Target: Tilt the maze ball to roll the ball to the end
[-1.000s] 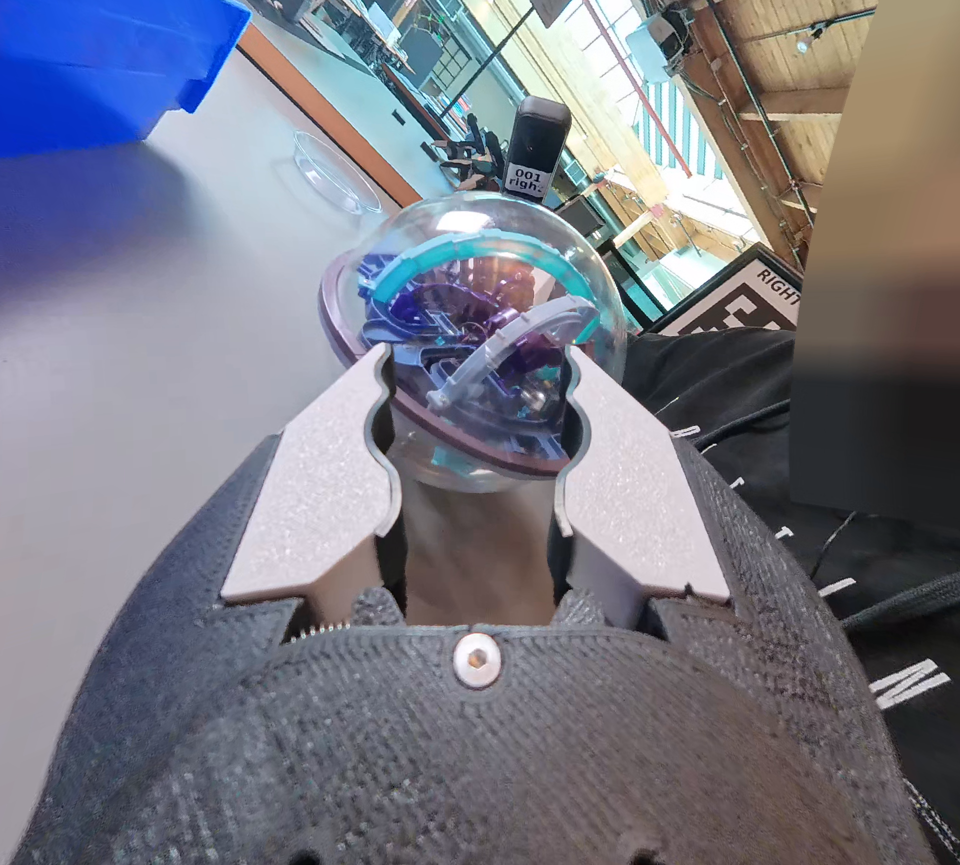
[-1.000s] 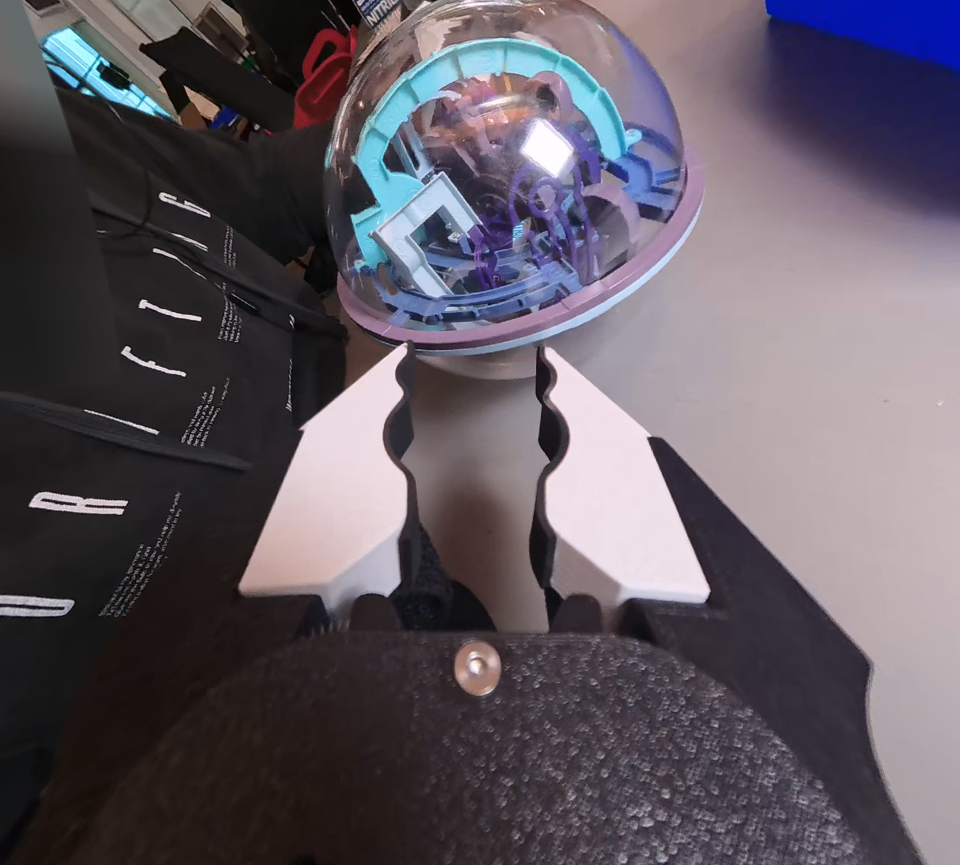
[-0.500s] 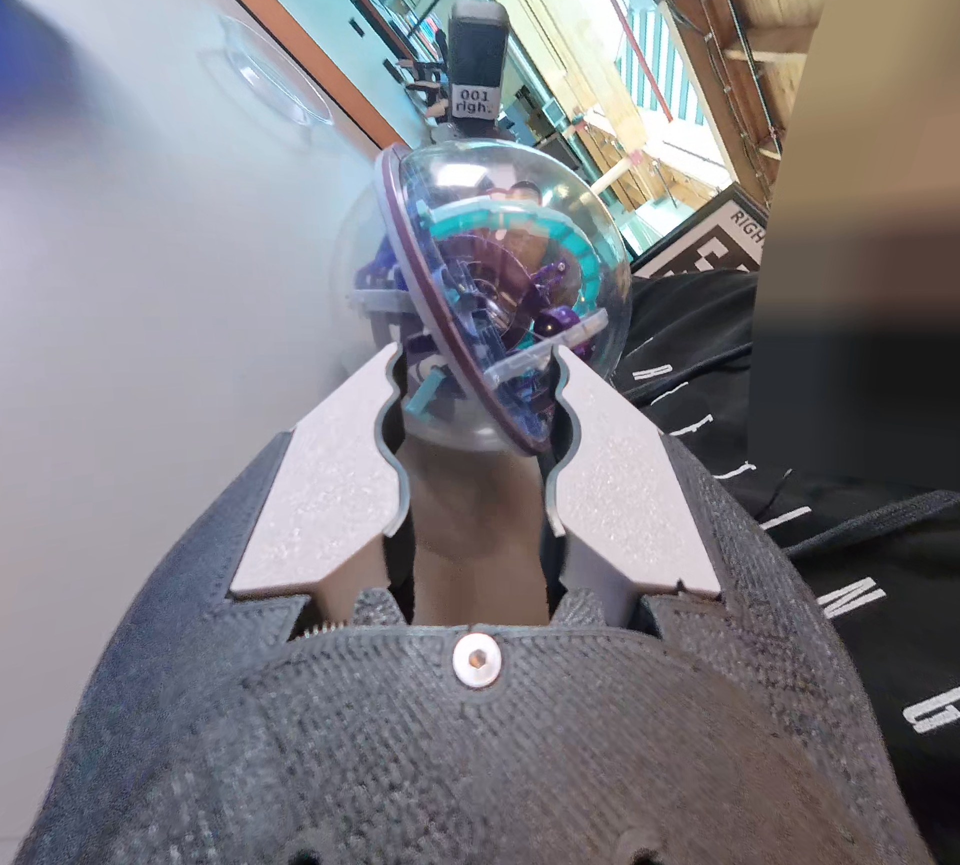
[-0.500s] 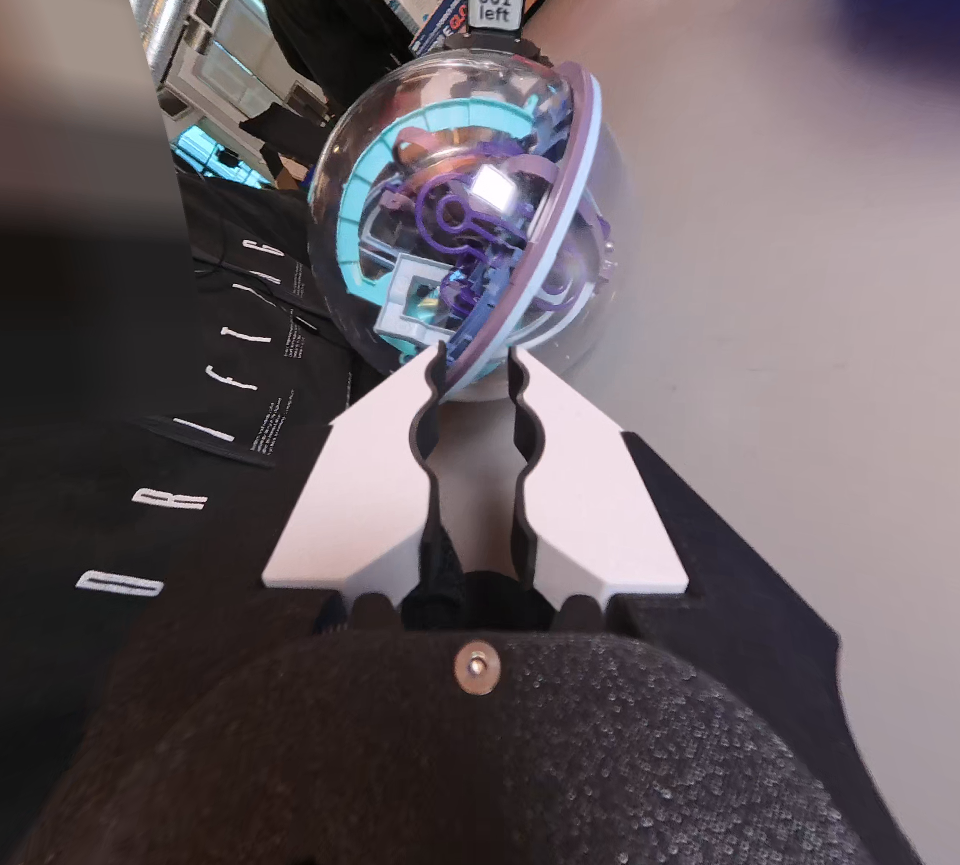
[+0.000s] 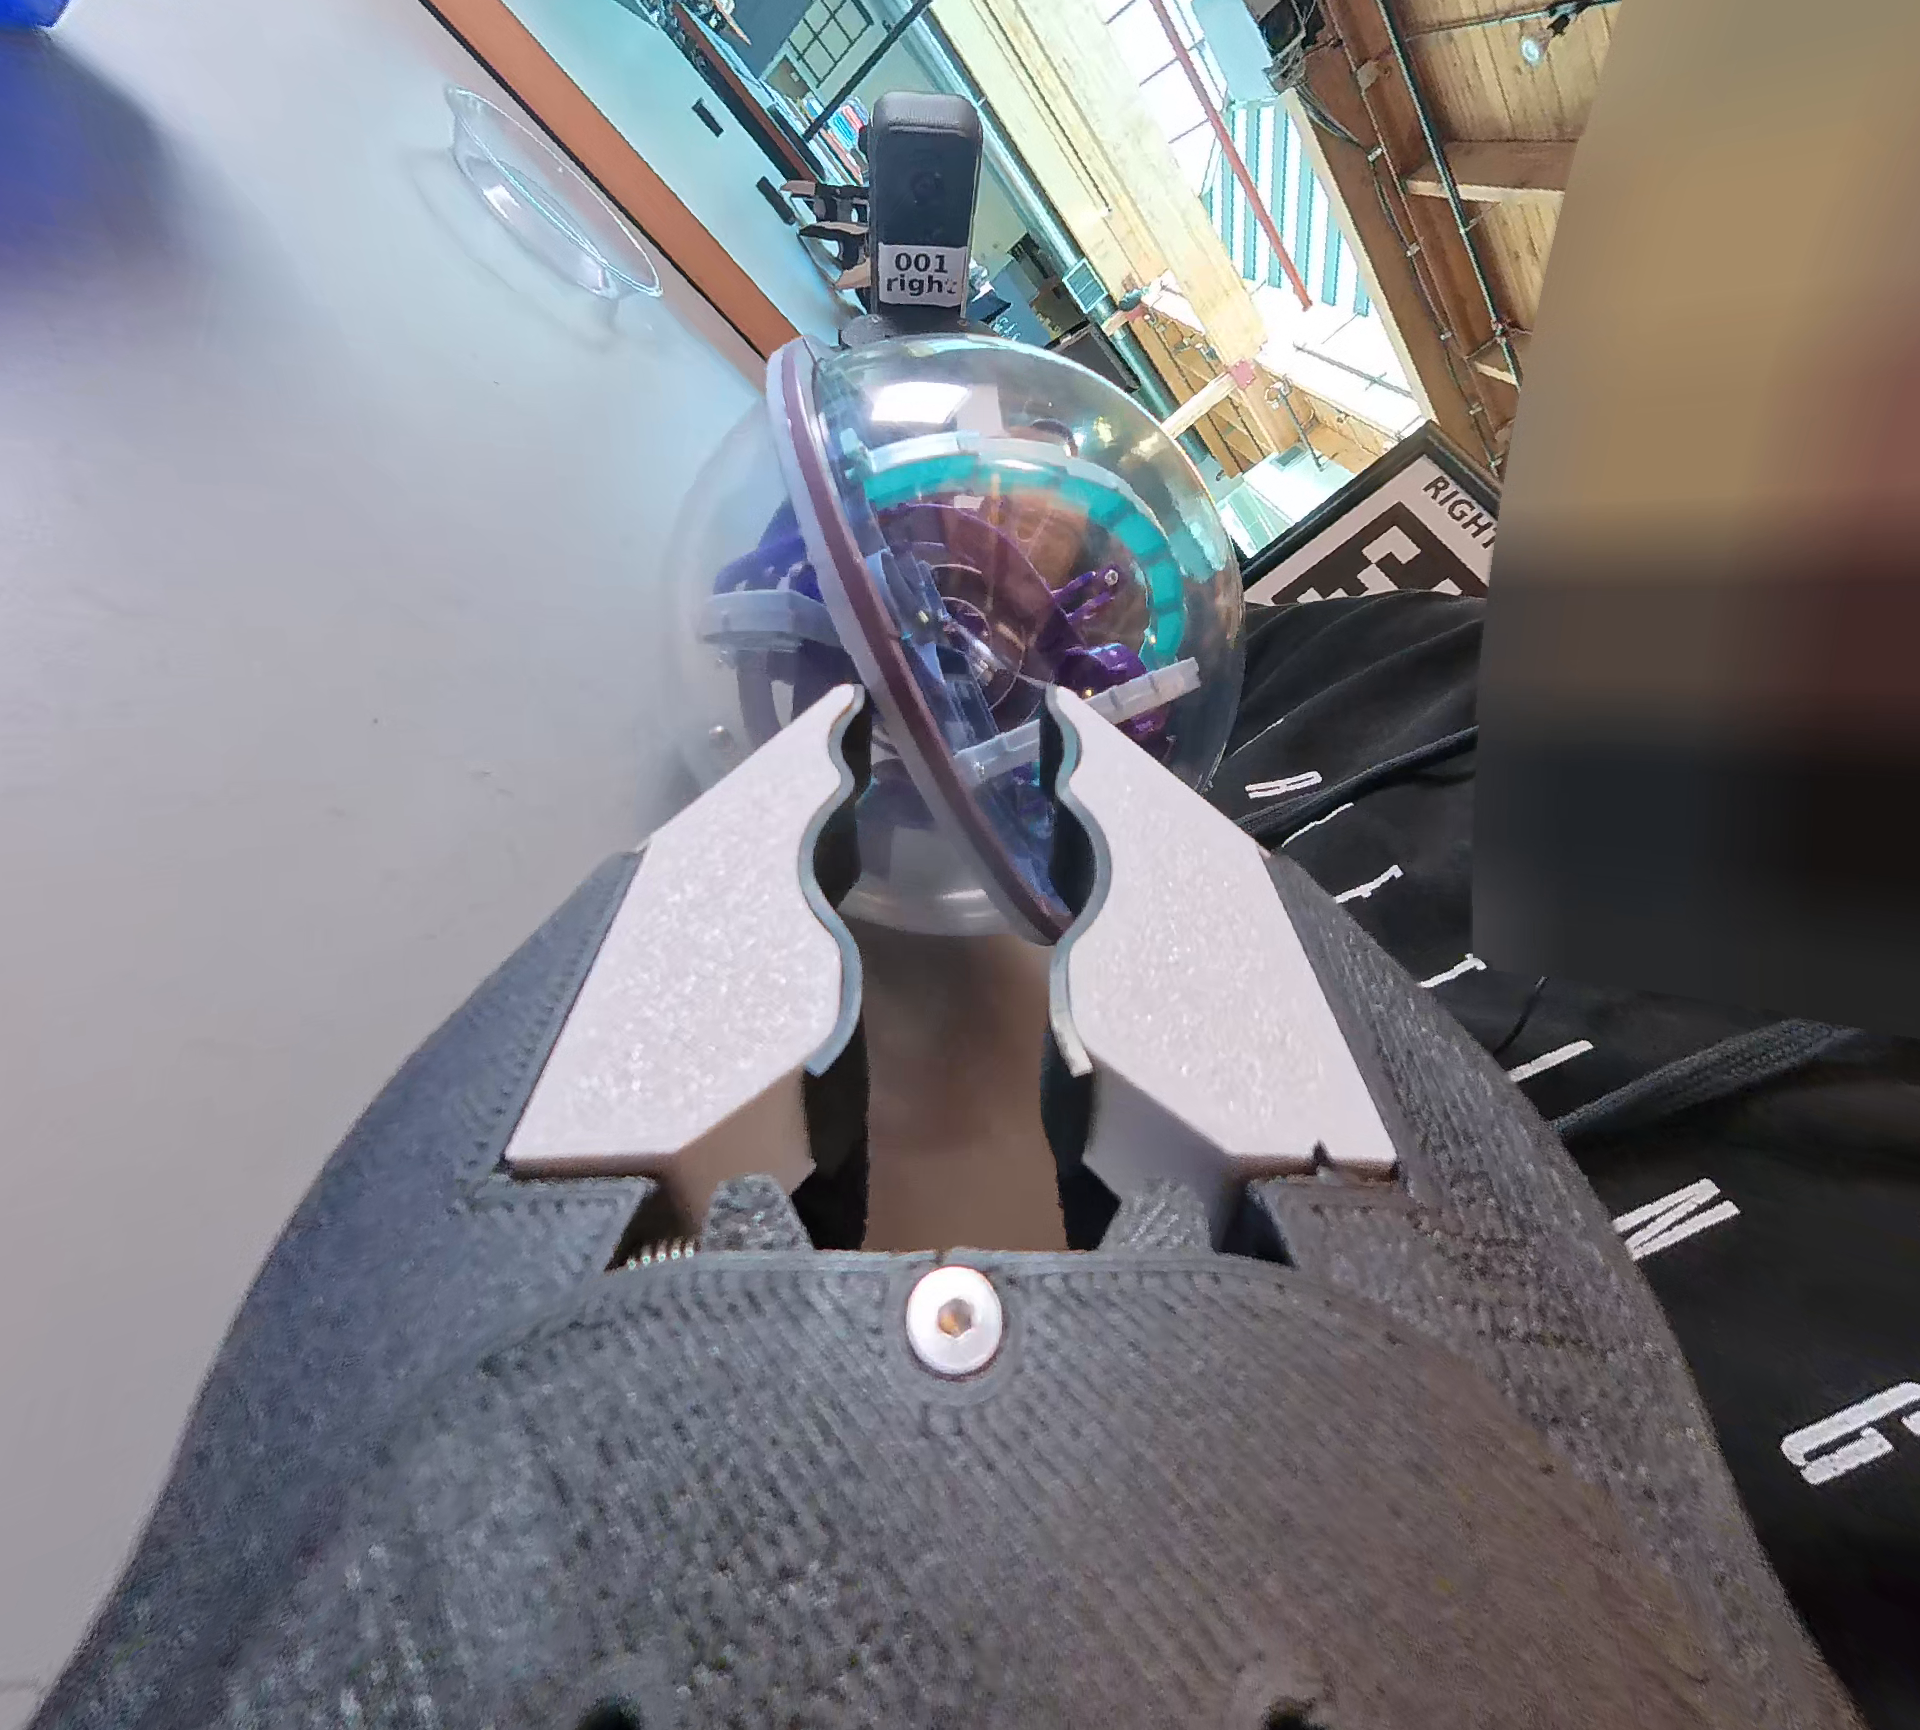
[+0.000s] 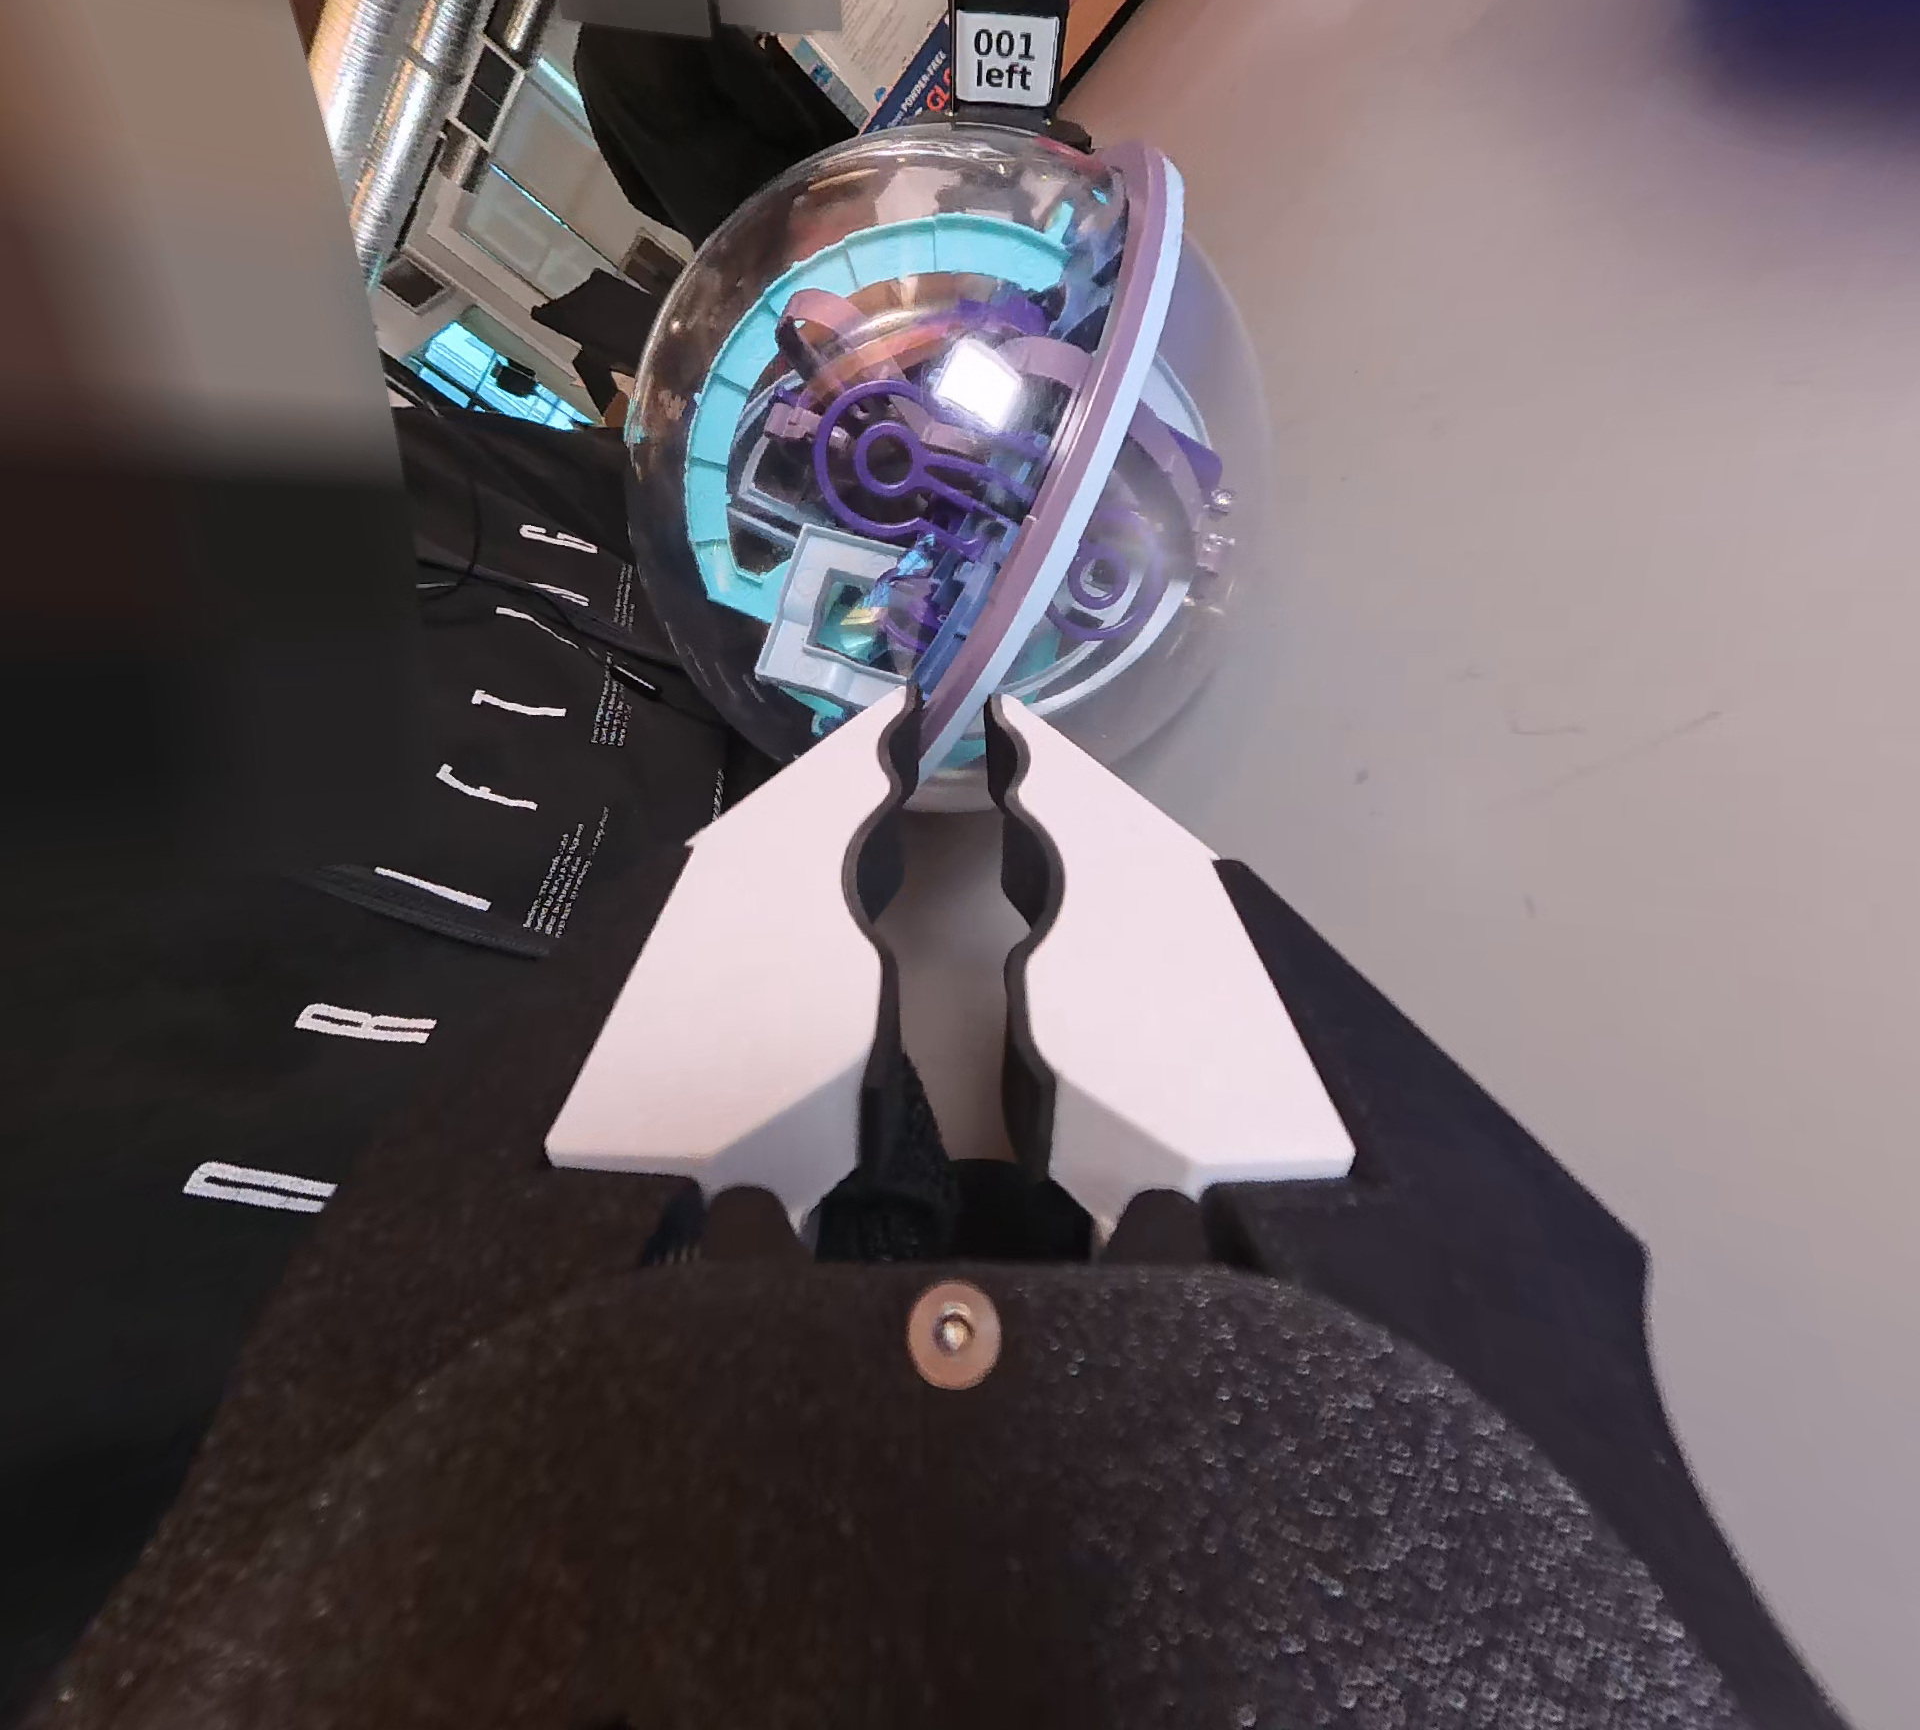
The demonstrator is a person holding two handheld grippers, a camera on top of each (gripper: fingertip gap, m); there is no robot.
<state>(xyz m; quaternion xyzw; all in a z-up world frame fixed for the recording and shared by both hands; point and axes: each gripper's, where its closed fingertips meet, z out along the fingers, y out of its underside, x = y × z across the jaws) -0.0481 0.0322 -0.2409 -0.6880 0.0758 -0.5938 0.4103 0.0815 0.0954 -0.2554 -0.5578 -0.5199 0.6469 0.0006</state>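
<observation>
The maze ball (image 5: 966, 641), held up over the table (image 5: 312, 537) by the left gripper (image 5: 951, 724) and right gripper (image 6: 954, 704) pinching its rim from both sides, has tipped from flat to nearly on edge, so the little ball inside should roll.

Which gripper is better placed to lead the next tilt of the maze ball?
Probably right: the right gripper pinches the purple rim, while the left gripper straddles the maze ball more loosely.
</observation>
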